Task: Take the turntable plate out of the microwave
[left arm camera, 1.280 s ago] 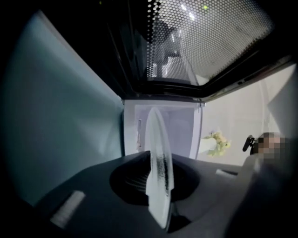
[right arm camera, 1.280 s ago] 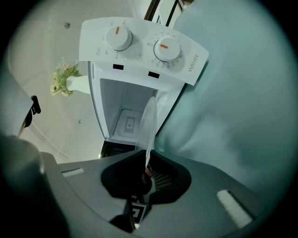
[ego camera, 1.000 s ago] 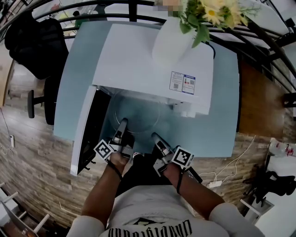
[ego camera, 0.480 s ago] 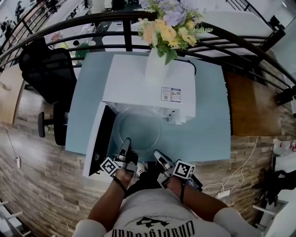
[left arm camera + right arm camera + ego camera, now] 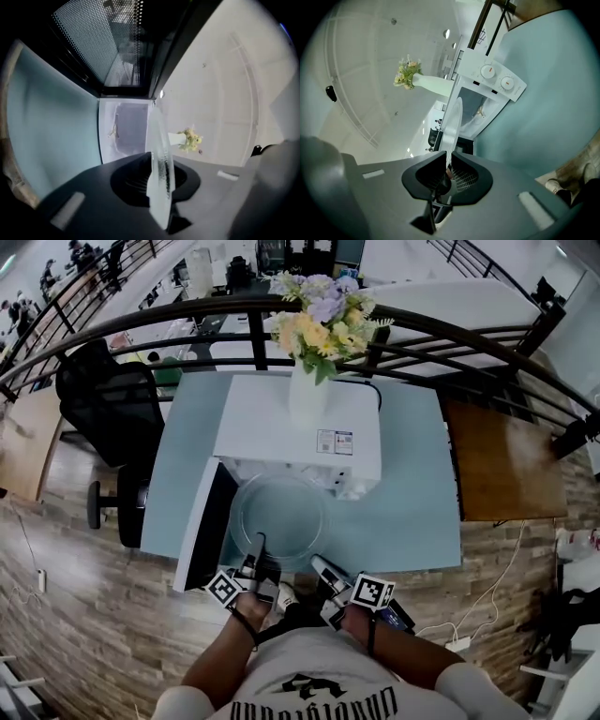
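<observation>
Head view, left tool (image 5: 256, 543), right tool (image 5: 318, 564) outstretched, clamping plate (image 5: 279, 512)

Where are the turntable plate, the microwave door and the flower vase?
turntable plate (image 5: 279, 517): head view, centre of the glass.
microwave door (image 5: 198, 529): head view, its white outer face.
flower vase (image 5: 307, 399): head view, white body.

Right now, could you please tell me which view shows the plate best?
The head view: the whole round glass plate shows from above, in front of the microwave, left gripper and right gripper on its near rim. Each gripper view shows it only edge-on, a sliver between the jaws.
</observation>
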